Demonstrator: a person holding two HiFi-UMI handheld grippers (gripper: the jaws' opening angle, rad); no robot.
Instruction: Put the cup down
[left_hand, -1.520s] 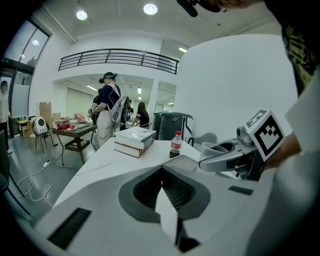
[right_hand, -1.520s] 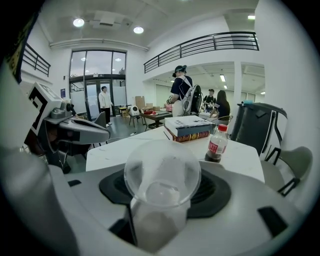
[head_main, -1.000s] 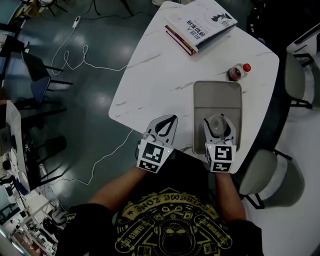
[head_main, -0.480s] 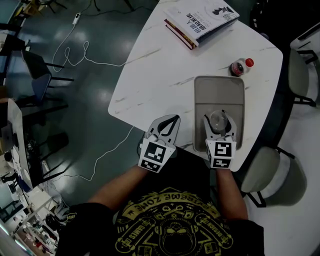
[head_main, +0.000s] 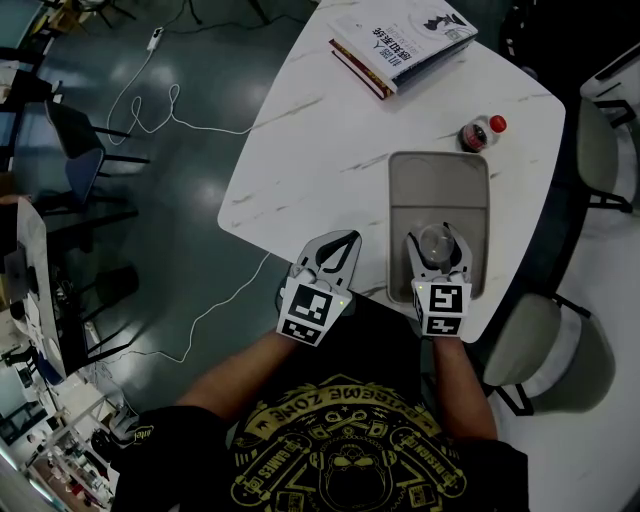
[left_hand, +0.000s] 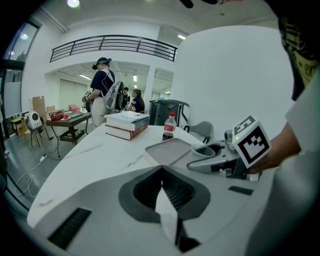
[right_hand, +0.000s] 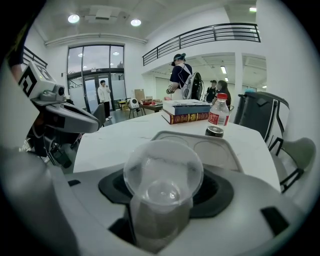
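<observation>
The cup (right_hand: 162, 172), clear plastic and upright, is seen between the jaws of the right gripper (head_main: 437, 248), its rim standing above them and its sides flanked by the pads. The jaws are set wide and have just been opening a little, with the cup between them. As far as can be seen, the pads lie against its walls, so it is judged to be held. Beneath the jaws lies the near end of the grey tray (head_main: 438, 185), whose bare bed runs on ahead of the tips. Whether the cup's base already touches the tray cannot be told from any view.

Further ahead of the jaws, just past the tray's far rim, a small bottle (head_main: 478, 138) with a red cap is seen, and beyond it a stack of books (head_main: 400, 45) on the white marbled table (head_main: 310, 150). Beside the right gripper, the left gripper (left_hand: 161, 172) is kept over the table's near edge with its jaws pressed together on nothing.

The step in hand is judged to be the release. For the next move, the base should be confirmed seated flat on the tray. The jaws should then be spread clear of both sides and drawn straight back, so that the light cup is not dragged or tipped.
</observation>
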